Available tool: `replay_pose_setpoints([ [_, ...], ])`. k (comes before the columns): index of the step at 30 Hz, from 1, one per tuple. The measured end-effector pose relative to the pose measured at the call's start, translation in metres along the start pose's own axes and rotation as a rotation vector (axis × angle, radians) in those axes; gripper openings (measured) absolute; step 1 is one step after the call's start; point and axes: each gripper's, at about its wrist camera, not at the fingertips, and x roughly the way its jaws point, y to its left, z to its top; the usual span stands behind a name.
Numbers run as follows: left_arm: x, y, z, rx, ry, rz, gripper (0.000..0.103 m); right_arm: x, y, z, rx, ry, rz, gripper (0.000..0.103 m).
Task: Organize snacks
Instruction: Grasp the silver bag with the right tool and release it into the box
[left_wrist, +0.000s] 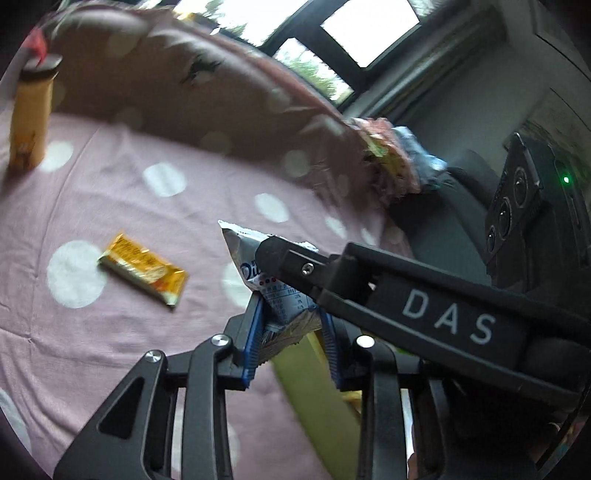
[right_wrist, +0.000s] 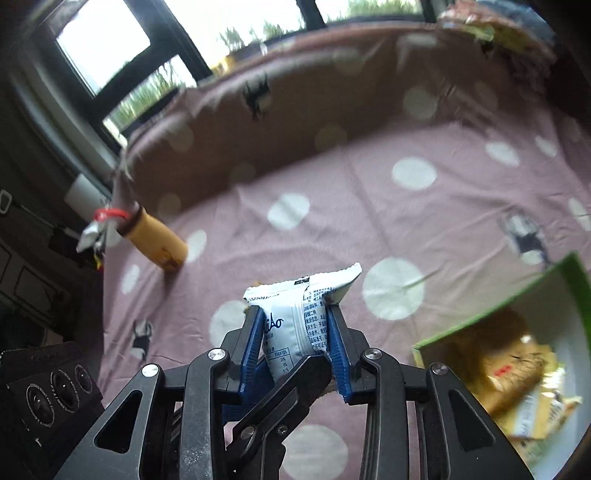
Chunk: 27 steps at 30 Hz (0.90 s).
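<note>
A: So, showing what in the left wrist view?

B: Shows the left gripper at 6 o'clock, blue pads pinching the lower end of a white packet.

A: And in the right wrist view?

B: Shows the right gripper at 6 o'clock, pads pressed on the sides of the same packet. Seems lifted off the pink dotted cloth, gripped from both ends. Back in the left view, shows one black finger of the right gripper reaching in from 3 o'clock across the packet's upper half.

A: Which step, then?

B: Probably carrying this packet toward the green box, at 4 o'clock in the right view, already holding tan packets.

A: Next move?

B: Calls for loosening one grip, swinging the packet over the open box, lowering, then spreading the pads. Afterwards, likely fetching the orange packet at 8 o'clock in the left view. Leaves a yellow tube upright at 10 o'clock.
</note>
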Motion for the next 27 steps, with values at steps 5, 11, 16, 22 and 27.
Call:
replay_pose_setpoints([
  [5, 0.005, -0.058, -0.023, 0.096, 0.038, -0.095, 0.029, -0.063, -0.039, -0.016, 0.061, -0.095, -0.069, 0.037],
  [11, 0.045, -0.101, -0.056, 0.146, 0.175, -0.192, 0.029, -0.092, -0.096, -0.036, 0.172, -0.105, -0.186, 0.037],
  [16, 0.074, -0.111, -0.075, 0.130, 0.278, -0.210, 0.030, -0.086, -0.129, -0.046, 0.243, -0.052, -0.246, 0.037],
  [22, 0.069, -0.101, -0.070, 0.128, 0.280, -0.164, 0.031, -0.081, -0.129, -0.047, 0.216, -0.044, -0.273, 0.066],
  [27, 0.032, -0.053, -0.030, -0.013, 0.123, -0.090, 0.054, -0.085, -0.093, -0.016, 0.063, -0.128, -0.279, 0.077],
])
